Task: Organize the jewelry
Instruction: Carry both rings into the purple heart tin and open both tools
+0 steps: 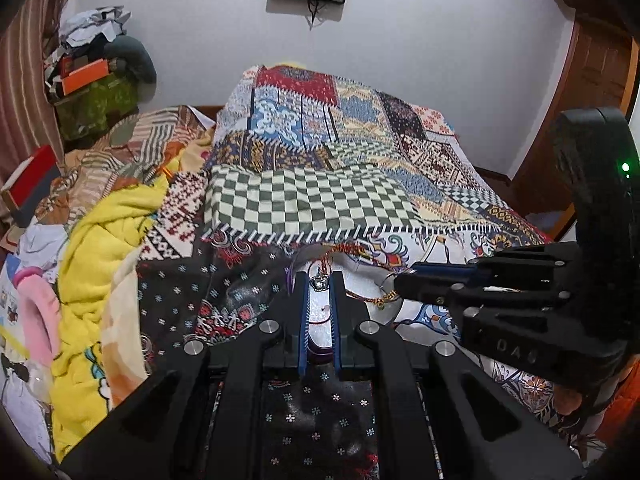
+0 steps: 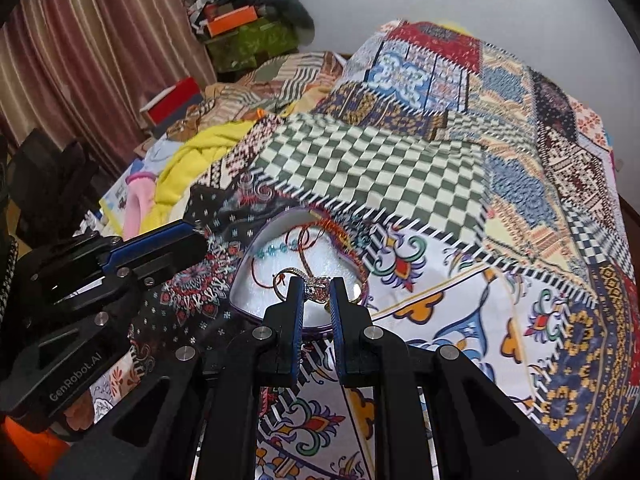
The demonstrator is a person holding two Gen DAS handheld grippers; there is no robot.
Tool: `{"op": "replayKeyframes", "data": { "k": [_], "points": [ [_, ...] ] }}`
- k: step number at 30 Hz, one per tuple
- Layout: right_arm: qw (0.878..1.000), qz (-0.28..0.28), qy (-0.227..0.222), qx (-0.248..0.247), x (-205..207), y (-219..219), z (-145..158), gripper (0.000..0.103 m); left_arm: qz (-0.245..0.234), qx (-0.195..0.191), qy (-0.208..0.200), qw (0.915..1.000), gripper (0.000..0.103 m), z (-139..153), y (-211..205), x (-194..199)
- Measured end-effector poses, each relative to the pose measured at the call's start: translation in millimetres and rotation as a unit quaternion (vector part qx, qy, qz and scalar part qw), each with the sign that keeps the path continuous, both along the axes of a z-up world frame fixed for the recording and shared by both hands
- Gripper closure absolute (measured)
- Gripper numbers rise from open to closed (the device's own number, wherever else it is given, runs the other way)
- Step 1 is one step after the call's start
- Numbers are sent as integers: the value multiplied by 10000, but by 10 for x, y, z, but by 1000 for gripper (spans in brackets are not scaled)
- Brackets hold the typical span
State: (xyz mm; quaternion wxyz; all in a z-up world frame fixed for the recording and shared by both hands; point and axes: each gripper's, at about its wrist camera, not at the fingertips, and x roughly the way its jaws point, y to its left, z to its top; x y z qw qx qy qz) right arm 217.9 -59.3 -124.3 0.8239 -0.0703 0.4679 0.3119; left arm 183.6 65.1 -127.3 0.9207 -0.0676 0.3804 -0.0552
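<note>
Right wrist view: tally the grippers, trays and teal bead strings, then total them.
Grippers: 2 (left gripper, right gripper)
Tray: 1
Teal bead string: 1
Total: 4

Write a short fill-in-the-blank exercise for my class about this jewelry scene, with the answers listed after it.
1. The jewelry lies in a white ____-shaped dish.
2. The dish sits on a patchwork ____.
3. The folded yellow blanket lies to the ____ of the dish.
4. The right gripper is closing on a silver ____.

Answers: heart; bedspread; left; ring
</note>
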Motion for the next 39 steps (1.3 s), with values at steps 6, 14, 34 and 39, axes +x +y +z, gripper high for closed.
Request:
{"op": "replayKeyframes", "data": {
  "k": [6, 14, 34, 39],
  "points": [
    [9997, 132, 160, -149, 25, 102, -168, 91, -69, -104, 175, 9998, 95, -174, -17, 119],
    [9992, 169, 271, -221, 97, 142, -271, 91, -105, -163, 263, 9995, 95, -288, 1, 241],
    [9991, 152, 218, -343, 89, 125, -265, 75, 11, -254, 318, 9992, 70, -250, 95, 213],
    [9994, 58, -109, -333, 4, 51, -101, 65, 122, -243, 226, 9994, 70, -131, 159, 154]
  ]
}}
